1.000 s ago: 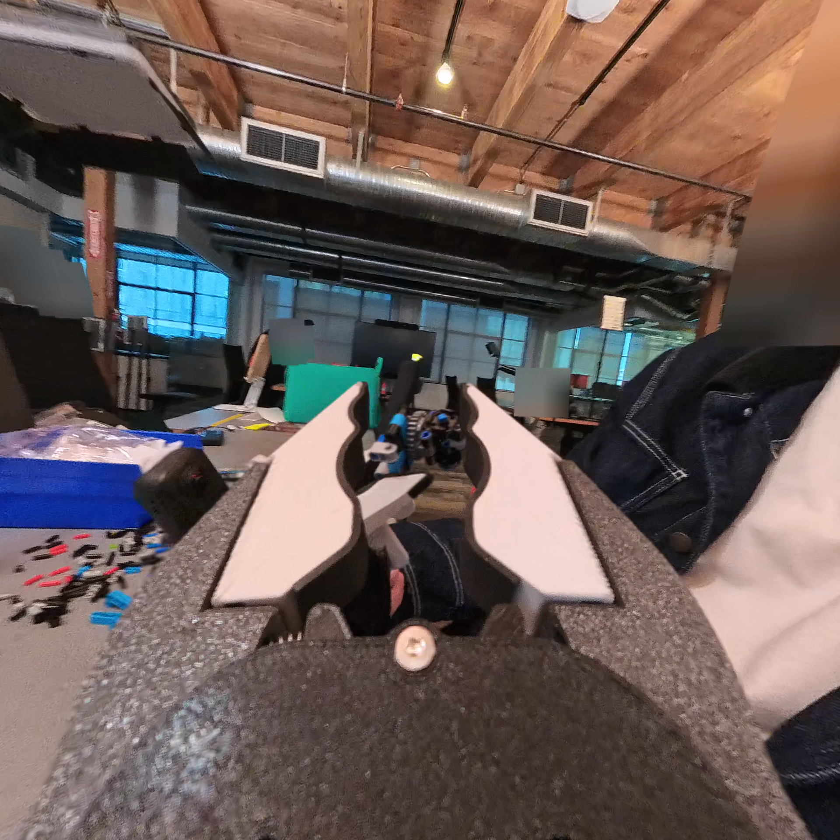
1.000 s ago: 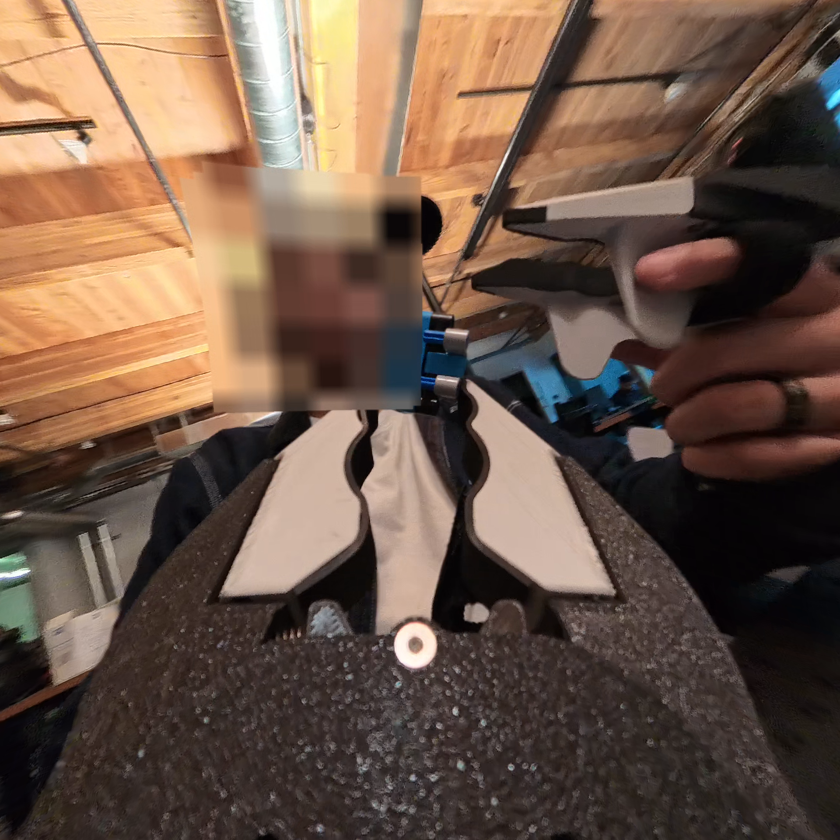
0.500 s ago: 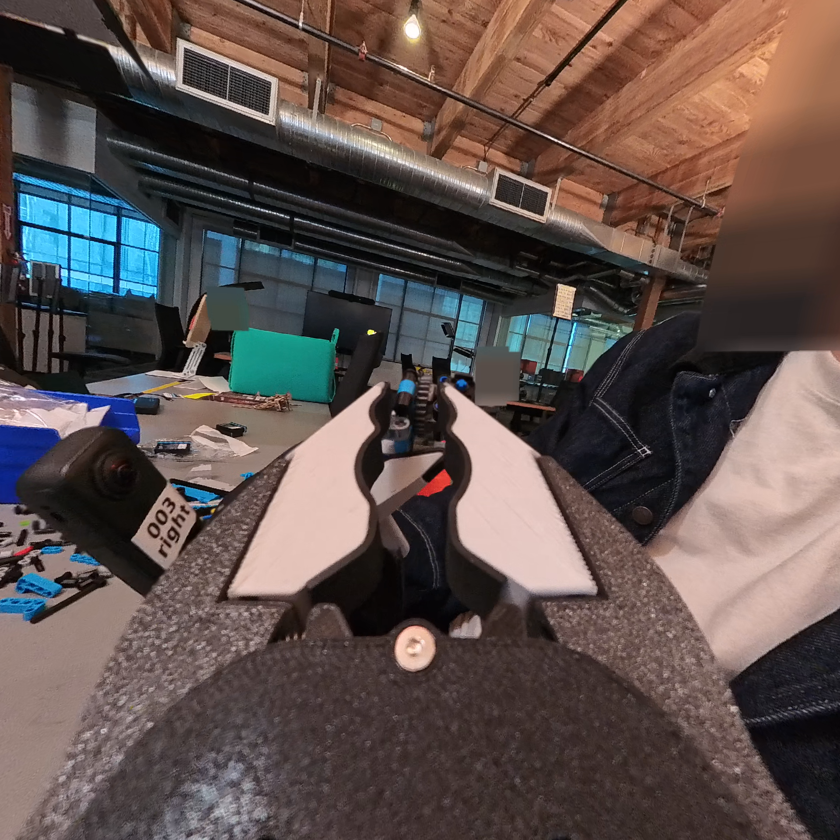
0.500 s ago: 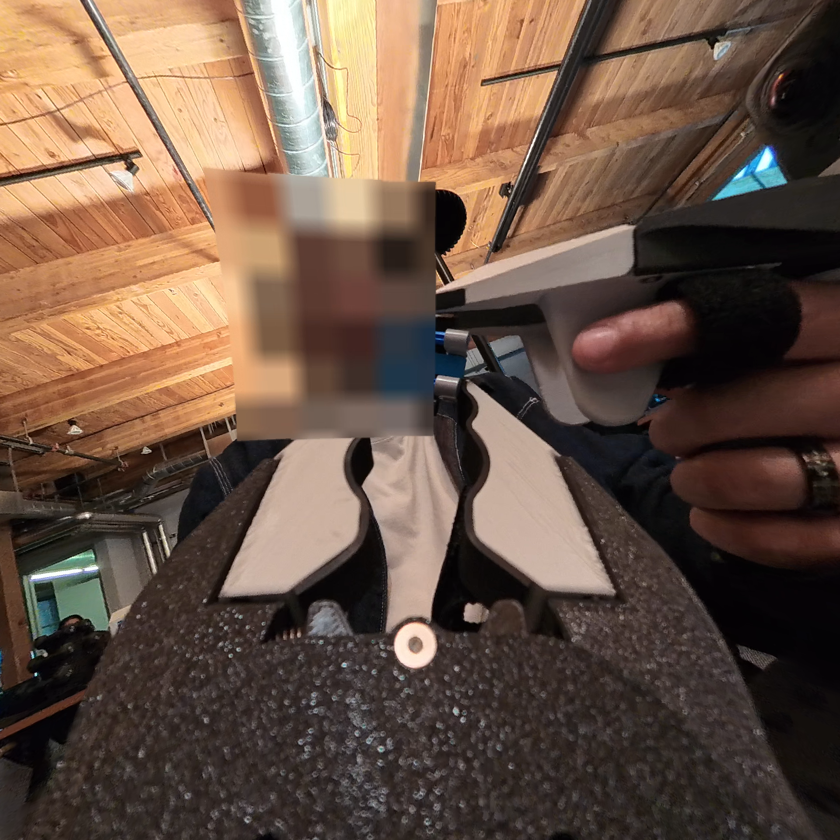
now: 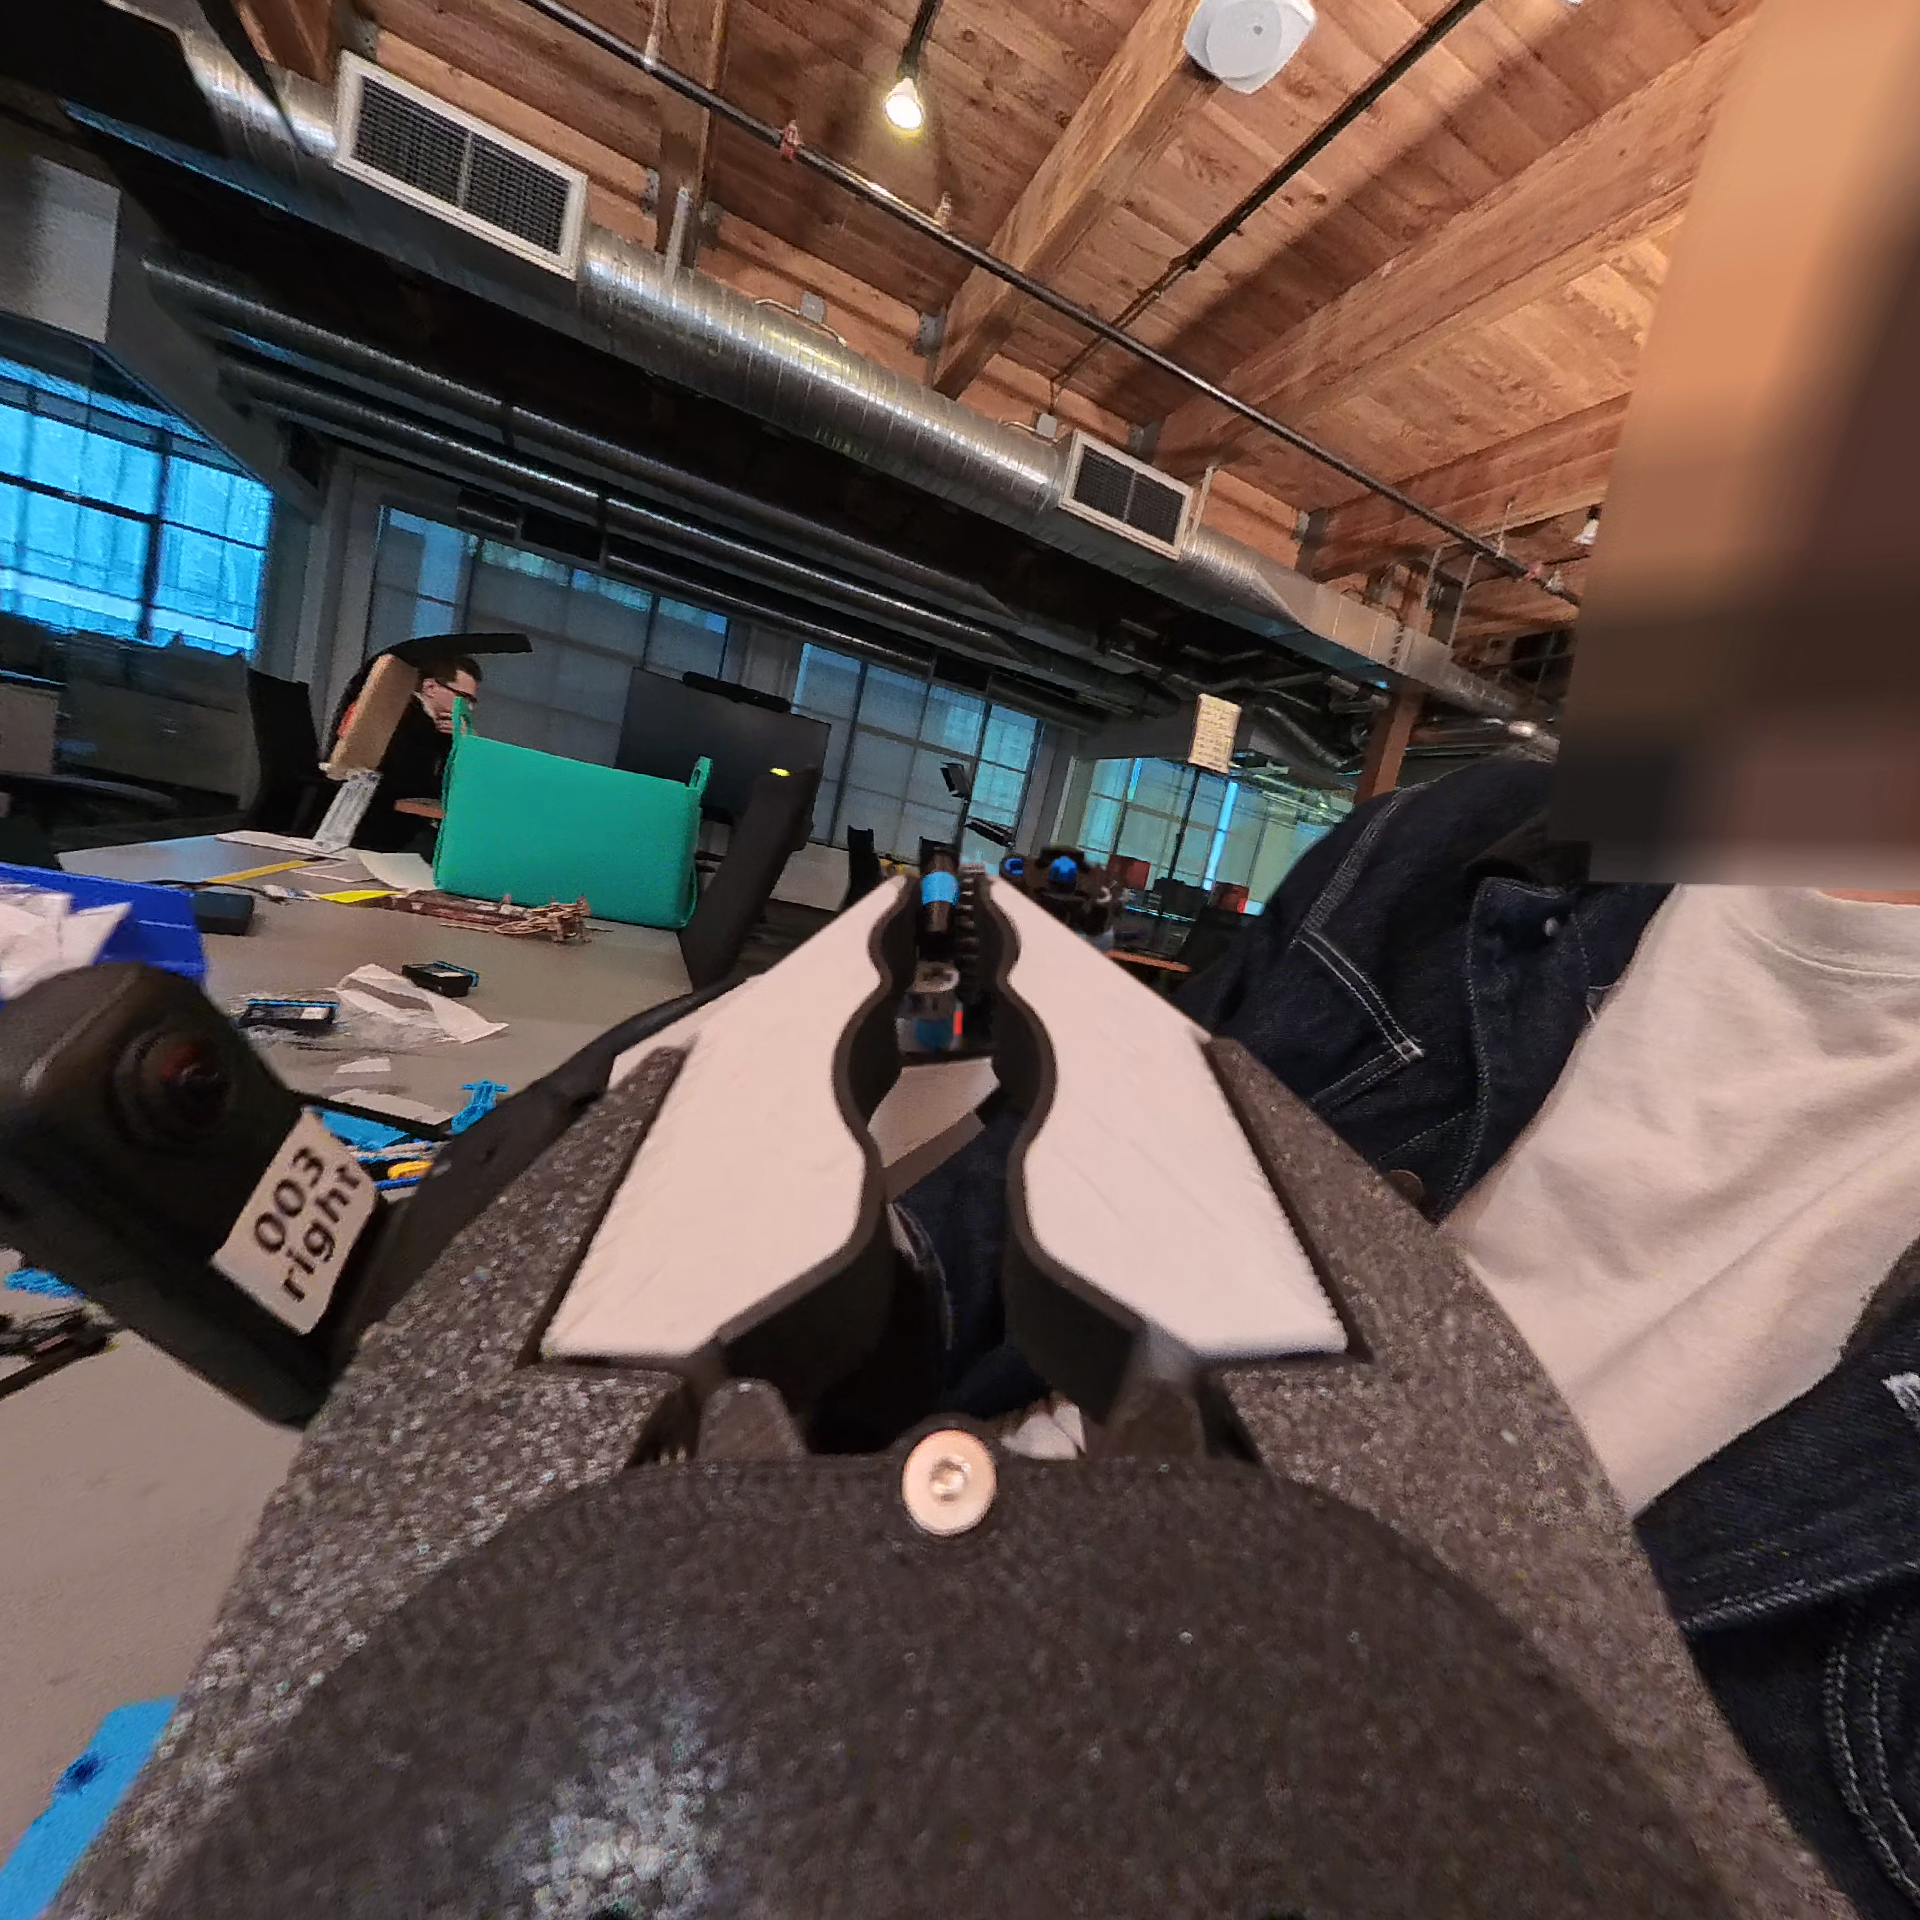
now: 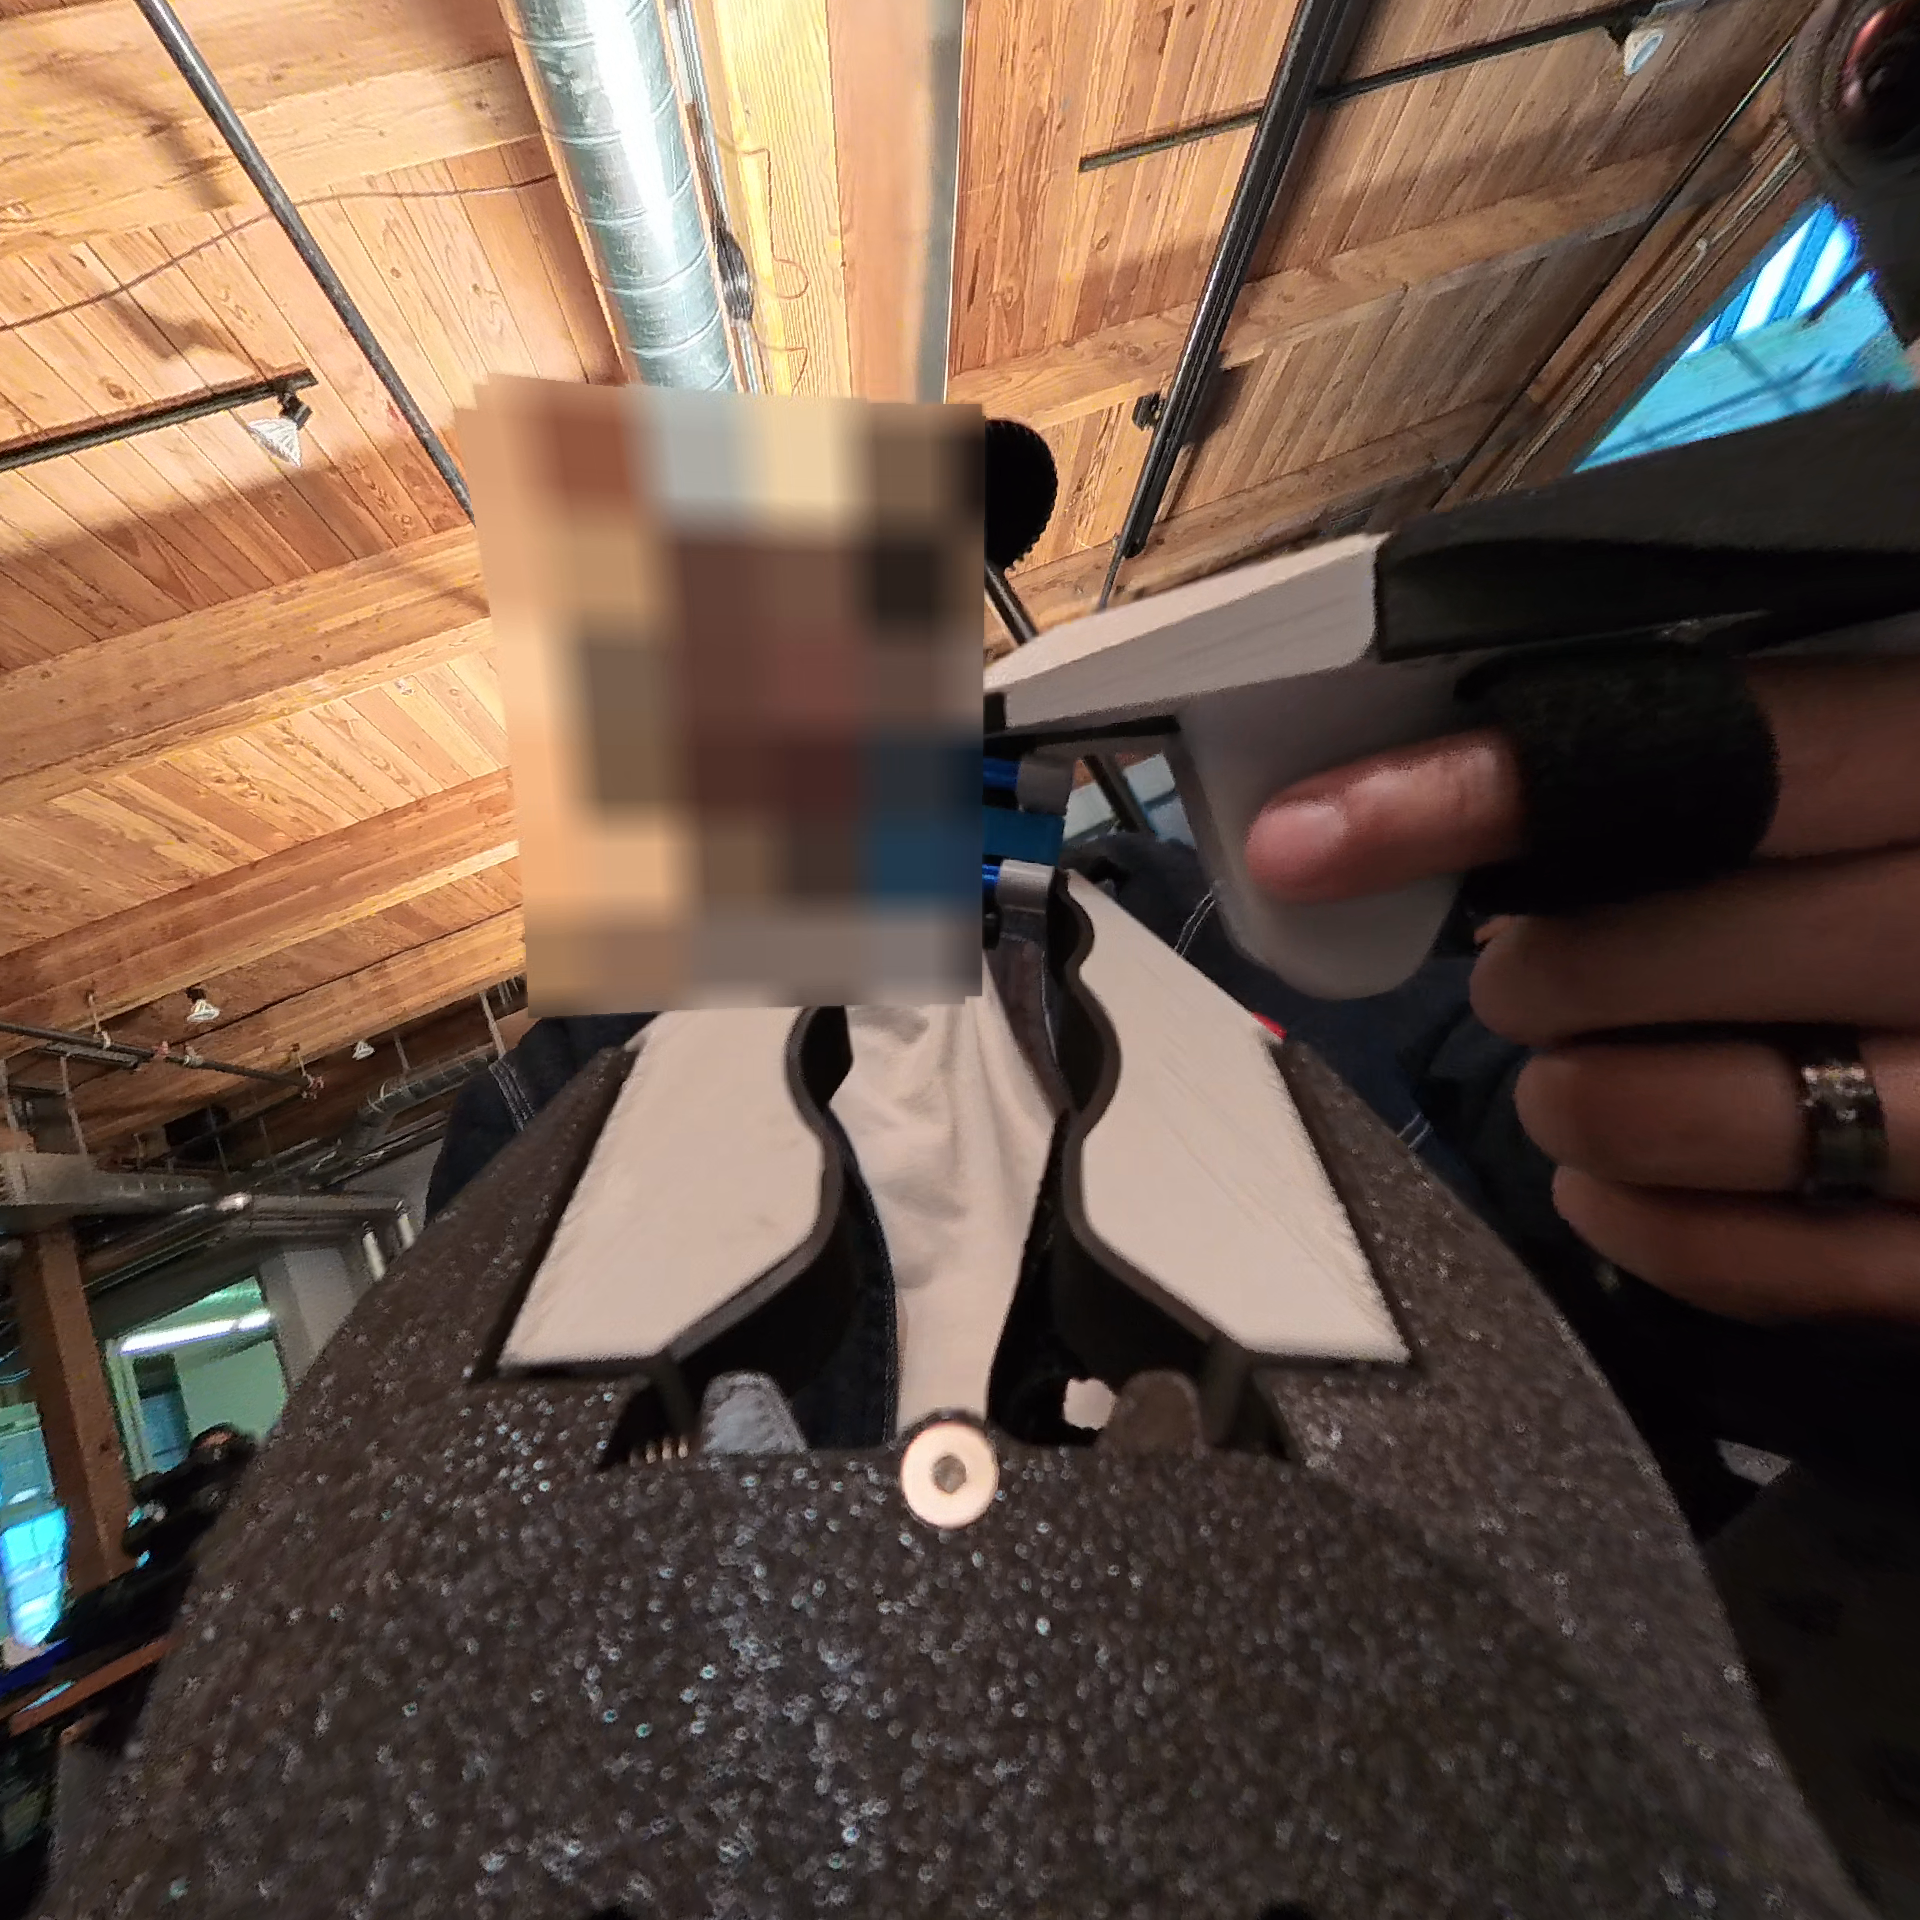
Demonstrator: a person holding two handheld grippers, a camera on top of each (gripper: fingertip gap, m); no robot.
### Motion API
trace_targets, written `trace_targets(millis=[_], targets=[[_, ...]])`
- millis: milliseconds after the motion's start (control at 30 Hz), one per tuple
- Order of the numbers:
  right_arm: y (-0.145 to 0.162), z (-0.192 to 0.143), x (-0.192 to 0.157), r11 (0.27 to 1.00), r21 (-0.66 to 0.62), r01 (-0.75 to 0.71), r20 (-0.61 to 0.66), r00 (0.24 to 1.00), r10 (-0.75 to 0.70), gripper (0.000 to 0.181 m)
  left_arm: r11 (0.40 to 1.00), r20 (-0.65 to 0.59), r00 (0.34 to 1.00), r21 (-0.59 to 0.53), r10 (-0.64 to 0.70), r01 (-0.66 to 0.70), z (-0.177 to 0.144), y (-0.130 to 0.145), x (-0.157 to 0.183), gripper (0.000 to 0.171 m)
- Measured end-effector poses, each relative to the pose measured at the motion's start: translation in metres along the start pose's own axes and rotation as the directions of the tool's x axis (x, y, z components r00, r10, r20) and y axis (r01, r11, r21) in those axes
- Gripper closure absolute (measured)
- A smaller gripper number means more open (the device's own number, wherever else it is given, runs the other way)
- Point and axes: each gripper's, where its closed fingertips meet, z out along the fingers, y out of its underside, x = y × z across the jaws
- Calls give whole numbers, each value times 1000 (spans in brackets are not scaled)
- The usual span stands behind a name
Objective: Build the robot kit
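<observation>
A grey table (image 5: 582, 977) stretches away on the left. A green bag (image 5: 566, 836) stands near its far edge, with a bundle of brown sticks (image 5: 520, 916) just before it. Crumpled white paper (image 5: 400, 1006) and small black devices (image 5: 442, 977) lie mid-table. Blue plastic pieces (image 5: 478, 1101) lie scattered nearer. A blue bin (image 5: 156, 925) sits at the left edge.

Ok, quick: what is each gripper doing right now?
Left gripper: slightly open, nothing between its fingers.
Right gripper: open and empty, aimed at the person's white shirt.
</observation>
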Motion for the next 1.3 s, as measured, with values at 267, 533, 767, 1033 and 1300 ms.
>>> trace_targets(millis=[267,533,767,1033,1300], targets=[[-68,-91,28,891,215,401,-614,765,-196,135,985,448,881,-9,-150,172,-63,-28,-65,165],[-55,-84,60,732,-377,568,-796,205,-569,123,978,554,820,-47,-144,204,-81,-16,-84,165],[-47,-90,76,722,-478,501,-793,108,-600,129,971,577,805,-85,-136,225,-80,-2,-92,164],[-52,-121,80,757,-480,443,-847,-8,-532,132,954,730,677,-262,96,147,-136,-18,-94,164],[-11,-138,178,788,-607,-105,-794,42,-606,127,893,845,422,-423,329,152,-227,-43,-52,164]])
